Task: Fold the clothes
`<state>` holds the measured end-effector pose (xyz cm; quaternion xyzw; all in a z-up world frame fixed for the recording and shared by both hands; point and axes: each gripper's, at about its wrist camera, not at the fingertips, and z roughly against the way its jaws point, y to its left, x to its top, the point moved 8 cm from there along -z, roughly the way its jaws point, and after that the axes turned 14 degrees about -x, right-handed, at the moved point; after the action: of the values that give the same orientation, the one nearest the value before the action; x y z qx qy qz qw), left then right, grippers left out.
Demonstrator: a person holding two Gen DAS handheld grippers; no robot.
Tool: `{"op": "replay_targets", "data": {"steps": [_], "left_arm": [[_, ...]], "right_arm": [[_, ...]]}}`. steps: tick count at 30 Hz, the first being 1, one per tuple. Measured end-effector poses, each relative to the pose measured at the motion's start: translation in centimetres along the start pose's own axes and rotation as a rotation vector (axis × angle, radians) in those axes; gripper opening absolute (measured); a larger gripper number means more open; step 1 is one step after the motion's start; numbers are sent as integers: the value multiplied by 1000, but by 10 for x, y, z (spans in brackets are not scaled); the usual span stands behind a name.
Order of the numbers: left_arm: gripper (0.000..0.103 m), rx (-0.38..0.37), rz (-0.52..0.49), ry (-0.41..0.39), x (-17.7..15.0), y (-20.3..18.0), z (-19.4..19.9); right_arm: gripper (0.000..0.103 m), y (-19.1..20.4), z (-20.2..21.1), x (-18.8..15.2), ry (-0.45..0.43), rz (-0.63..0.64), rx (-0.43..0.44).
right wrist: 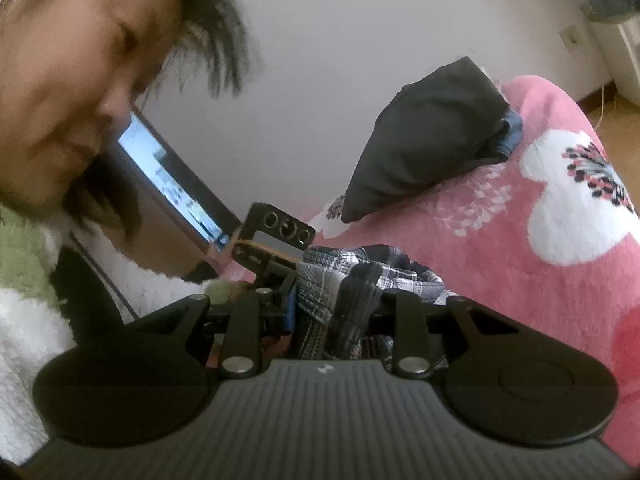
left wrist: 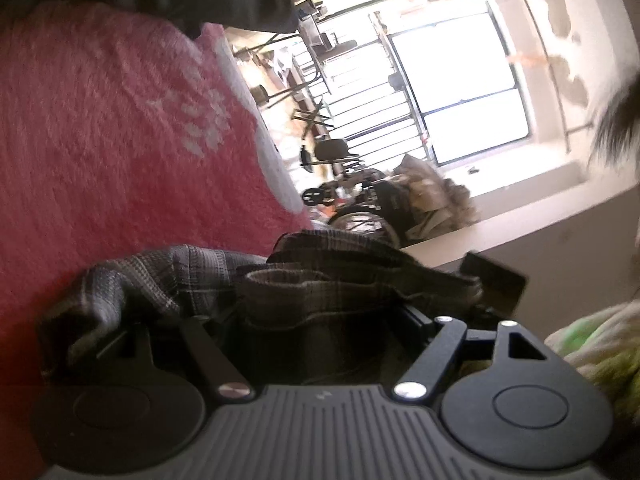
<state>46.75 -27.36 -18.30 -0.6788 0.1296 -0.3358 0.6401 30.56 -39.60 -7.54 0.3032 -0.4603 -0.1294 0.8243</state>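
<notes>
Both tools hold the plaid garment (left wrist: 320, 284): left tool (left wrist: 320, 316) wide around bunched cloth, right tool (right wrist: 352, 312) narrow, mid-fold; next, laying it flat ahead on the bed (right wrist: 500, 240).

A bed covered by a pink fleece blanket (right wrist: 500, 248) with white flowers carries a bunched grey plaid garment (right wrist: 320, 280) and, toward its far edge, a black cloth bundle (right wrist: 432, 136).

Woven plaid cloth garment (right wrist: 320, 280) lies on a fuzzy pink fleece blanket (right wrist: 500, 240).
</notes>
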Motion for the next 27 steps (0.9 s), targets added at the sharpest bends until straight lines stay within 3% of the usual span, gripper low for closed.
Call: {"op": "replay_targets", "data": {"steps": [2,5,7,10,15,22,27], "left_arm": [[76,-17,34,-22,3,4,1],[72,8,-10,-32,-1,0,-2],[56,0,-43,-30,-5,-8,-3],[49,-13,-80,-33,-11,-24,-1],[47,-41,-112,-49,-26,-56,6],[36,-30,-145,-181,-41,-105,24],[35,-31,-193,-332,-30,-155,53]], "right_arm": [[27,-3,-1,-1,-2,-24,11],[27,1,-3,-1,-5,-14,18],[27,7,-2,0,-7,5,20],[27,17,3,1,-16,24,37],[26,42,19,2,-31,60,91],[26,84,33,6,-65,111,153],[25,119,29,39,-92,203,220]]}}
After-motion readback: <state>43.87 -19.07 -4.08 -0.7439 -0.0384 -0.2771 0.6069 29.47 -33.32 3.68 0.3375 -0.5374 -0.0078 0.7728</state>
